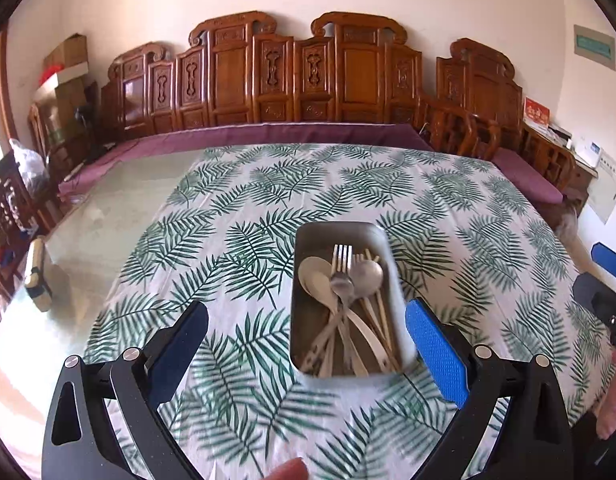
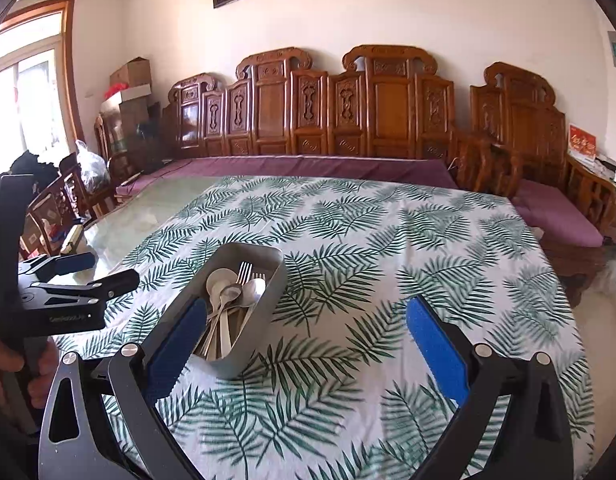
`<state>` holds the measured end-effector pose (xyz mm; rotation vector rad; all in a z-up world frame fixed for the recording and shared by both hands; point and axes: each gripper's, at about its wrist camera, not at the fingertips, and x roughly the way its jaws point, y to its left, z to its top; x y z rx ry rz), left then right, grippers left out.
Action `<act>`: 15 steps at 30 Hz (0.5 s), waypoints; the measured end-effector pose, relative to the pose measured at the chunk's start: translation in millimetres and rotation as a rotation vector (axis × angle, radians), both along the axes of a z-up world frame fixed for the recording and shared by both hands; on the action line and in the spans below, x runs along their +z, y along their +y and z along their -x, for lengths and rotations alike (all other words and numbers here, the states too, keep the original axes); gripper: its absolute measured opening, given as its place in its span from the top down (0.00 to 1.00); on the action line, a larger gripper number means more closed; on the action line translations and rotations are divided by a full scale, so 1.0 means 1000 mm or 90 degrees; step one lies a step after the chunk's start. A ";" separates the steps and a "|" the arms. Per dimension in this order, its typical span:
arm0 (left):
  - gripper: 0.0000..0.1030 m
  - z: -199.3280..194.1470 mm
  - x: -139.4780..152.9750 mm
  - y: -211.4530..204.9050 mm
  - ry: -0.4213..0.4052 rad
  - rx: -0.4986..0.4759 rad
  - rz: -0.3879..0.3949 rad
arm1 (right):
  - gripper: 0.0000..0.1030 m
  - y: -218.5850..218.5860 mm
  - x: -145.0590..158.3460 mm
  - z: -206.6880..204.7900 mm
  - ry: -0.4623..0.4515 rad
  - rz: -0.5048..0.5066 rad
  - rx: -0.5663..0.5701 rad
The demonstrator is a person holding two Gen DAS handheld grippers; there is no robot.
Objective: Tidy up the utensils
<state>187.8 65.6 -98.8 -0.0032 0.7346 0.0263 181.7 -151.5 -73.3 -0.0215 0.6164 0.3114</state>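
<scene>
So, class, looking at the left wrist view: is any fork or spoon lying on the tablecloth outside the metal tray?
No, the forks and spoons all lie inside the metal tray, leaving the tablecloth bare.

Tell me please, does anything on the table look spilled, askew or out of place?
Nothing is spilled. The utensils all lie inside the metal tray, though piled crosswise rather than sorted. The tray sits flat on the leaf-print tablecloth. Nothing looks damaged.
</scene>
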 end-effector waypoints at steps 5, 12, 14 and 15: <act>0.08 0.033 0.023 -0.016 -0.013 -0.017 0.009 | 0.03 -0.016 0.016 0.030 -0.013 -0.004 -0.018; 0.08 0.068 0.041 -0.035 -0.033 -0.030 0.001 | 0.03 -0.031 0.026 0.069 -0.026 0.000 -0.048; 0.08 0.075 0.045 -0.040 -0.038 -0.034 0.001 | 0.03 -0.034 0.028 0.078 -0.030 0.004 -0.056; 0.08 0.078 0.049 -0.043 -0.041 -0.037 0.004 | 0.03 -0.036 0.030 0.081 -0.031 0.004 -0.059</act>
